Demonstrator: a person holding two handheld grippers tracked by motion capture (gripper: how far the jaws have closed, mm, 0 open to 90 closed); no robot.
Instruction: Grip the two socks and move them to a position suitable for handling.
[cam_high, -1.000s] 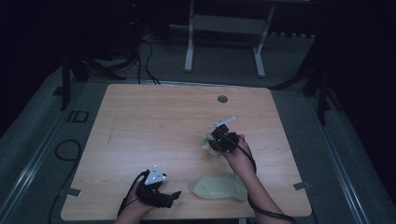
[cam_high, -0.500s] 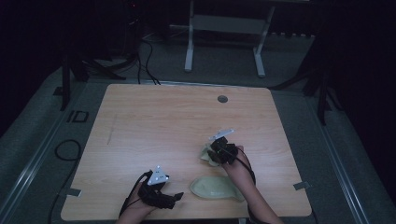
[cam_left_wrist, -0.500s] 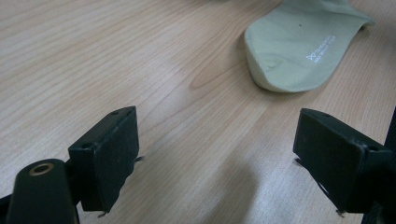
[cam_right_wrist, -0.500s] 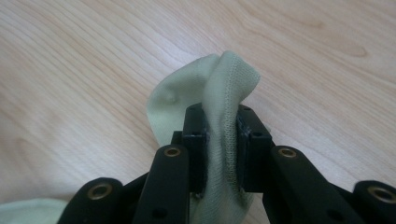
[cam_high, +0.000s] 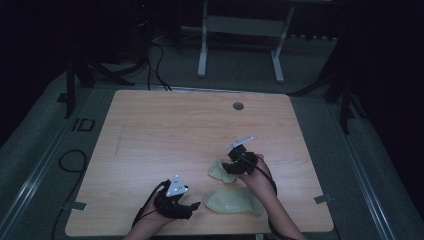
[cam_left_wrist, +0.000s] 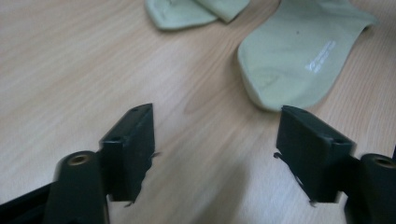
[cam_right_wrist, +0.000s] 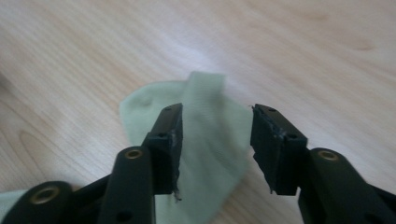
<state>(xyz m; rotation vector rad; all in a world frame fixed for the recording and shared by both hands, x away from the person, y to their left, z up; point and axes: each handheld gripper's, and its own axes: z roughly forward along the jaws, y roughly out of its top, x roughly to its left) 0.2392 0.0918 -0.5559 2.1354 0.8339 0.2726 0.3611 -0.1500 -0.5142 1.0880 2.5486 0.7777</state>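
Left claw (cam_high: 192, 206): seen at the near edge of the table (cam_high: 165, 130), low over the wood, pointed toward the flat sock (cam_high: 232, 201). Its jaws have just been closing, yet a wide gap is left between them in the left gripper view (cam_left_wrist: 215, 154); nothing is gripped, and bare wood is seen between the pads. The left hand (cam_high: 160, 212) is wrapped around the grip, with the forearm entering from the bottom edge.

Flat sock (cam_left_wrist: 299, 51): pale green, laid out flat on the table just beyond the left claw's right-hand jaw, untouched by it.

Right claw (cam_high: 226, 167): held a little farther in, pointed down at the crumpled sock (cam_high: 220, 171). Its jaws have just been opening and are parted in the right gripper view (cam_right_wrist: 215, 140); the fabric (cam_right_wrist: 205, 140) is seen below and between them, but is not pinched. The right hand (cam_high: 255, 175) is closed on the grip, its forearm passing over the near end of the flat sock.

Crumpled sock: pale green, folded over itself, lying on the table just beyond the flat sock.
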